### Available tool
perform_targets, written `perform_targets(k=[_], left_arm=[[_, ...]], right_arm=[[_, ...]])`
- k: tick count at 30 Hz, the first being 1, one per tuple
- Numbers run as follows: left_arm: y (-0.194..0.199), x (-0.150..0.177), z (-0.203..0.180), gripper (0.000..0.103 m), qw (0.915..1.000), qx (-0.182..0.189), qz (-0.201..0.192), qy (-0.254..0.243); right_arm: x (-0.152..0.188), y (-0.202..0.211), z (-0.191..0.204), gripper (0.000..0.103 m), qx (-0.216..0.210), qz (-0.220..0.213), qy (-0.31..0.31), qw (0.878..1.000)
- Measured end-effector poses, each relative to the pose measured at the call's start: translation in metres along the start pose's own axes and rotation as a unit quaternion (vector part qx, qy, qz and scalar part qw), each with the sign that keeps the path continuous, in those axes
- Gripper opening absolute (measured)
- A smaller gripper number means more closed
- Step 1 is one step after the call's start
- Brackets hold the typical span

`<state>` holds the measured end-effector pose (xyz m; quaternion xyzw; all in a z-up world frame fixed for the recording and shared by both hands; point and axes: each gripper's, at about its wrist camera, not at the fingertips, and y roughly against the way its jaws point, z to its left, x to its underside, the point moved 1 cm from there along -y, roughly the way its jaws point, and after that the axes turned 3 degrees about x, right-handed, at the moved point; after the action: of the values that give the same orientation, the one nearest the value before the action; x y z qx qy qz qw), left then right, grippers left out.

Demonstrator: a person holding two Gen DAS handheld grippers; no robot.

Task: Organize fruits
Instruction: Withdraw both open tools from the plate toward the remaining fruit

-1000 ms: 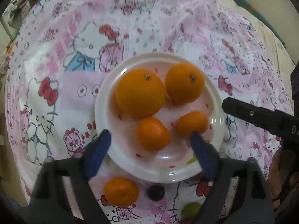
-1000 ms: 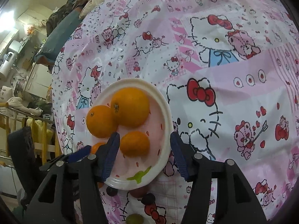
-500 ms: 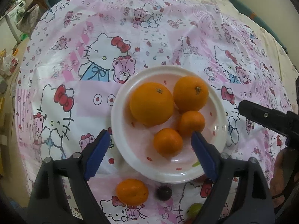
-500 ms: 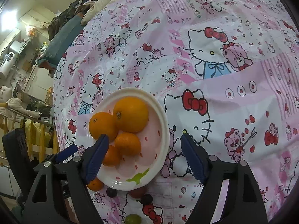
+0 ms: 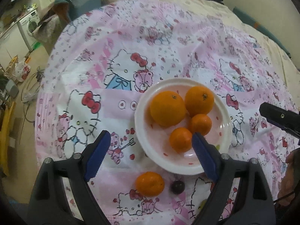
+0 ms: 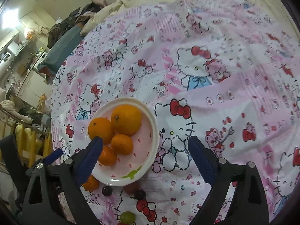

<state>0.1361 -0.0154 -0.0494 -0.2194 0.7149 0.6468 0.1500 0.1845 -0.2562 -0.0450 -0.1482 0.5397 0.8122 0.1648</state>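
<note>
A white plate (image 5: 138, 116) on the pink cartoon-cat tablecloth holds two big oranges (image 5: 167, 108) (image 5: 199, 101) and two small mandarins (image 5: 200, 124) (image 5: 181, 140). A third mandarin (image 5: 149, 183) and a dark grape (image 5: 177, 187) lie on the cloth just in front of the plate. My left gripper (image 5: 150, 137) hovers open above the plate's near left rim. My right gripper (image 6: 145, 140) hangs over the plate (image 6: 155, 131); its jaws are opening and nothing is pressed between them.
In the right wrist view, dark grapes (image 6: 107, 190) (image 6: 140, 194), a reddish one (image 6: 131, 187) and a green one (image 6: 127, 216) lie on the cloth near the plate. Bedding and room clutter lie beyond the cloth's far and left edges.
The right jaws have spread wide off a small mandarin, which now rests against the other fruit on the plate. Both grippers have risen and drawn back from the plate.
</note>
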Motion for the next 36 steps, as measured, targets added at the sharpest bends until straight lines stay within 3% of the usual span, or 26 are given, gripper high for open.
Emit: perform_targets(k=[3, 8, 19, 27, 36], left_arm=[[0.011, 0.003, 0.006, 0.086, 0.9999, 0.013, -0.002, 0.006], [0.033, 0.009, 0.017, 0.086, 0.9998, 0.000, -0.020, -0.002], [0.059, 0.025, 0.034, 0.086, 0.9996, 0.003, -0.024, 0.017], [0.053, 0.037, 0.042, 0.086, 0.9992, 0.000, -0.001, 0.041], [0.017, 0.055, 0.040, 0.086, 0.9949, 0.013, 0.078, 0.064]], right_arm=[[0.004, 0.009, 0.001, 0.094, -0.004, -0.003, -0.001, 1.000], [0.018, 0.023, 0.000, 0.094, 0.013, -0.012, 0.004, 1.000], [0.055, 0.047, -0.001, 0.094, 0.004, -0.011, -0.012, 1.000], [0.083, 0.051, -0.011, 0.094, 0.011, 0.001, -0.036, 0.999], [0.087, 0.044, -0.017, 0.094, 0.015, 0.010, -0.050, 0.999]])
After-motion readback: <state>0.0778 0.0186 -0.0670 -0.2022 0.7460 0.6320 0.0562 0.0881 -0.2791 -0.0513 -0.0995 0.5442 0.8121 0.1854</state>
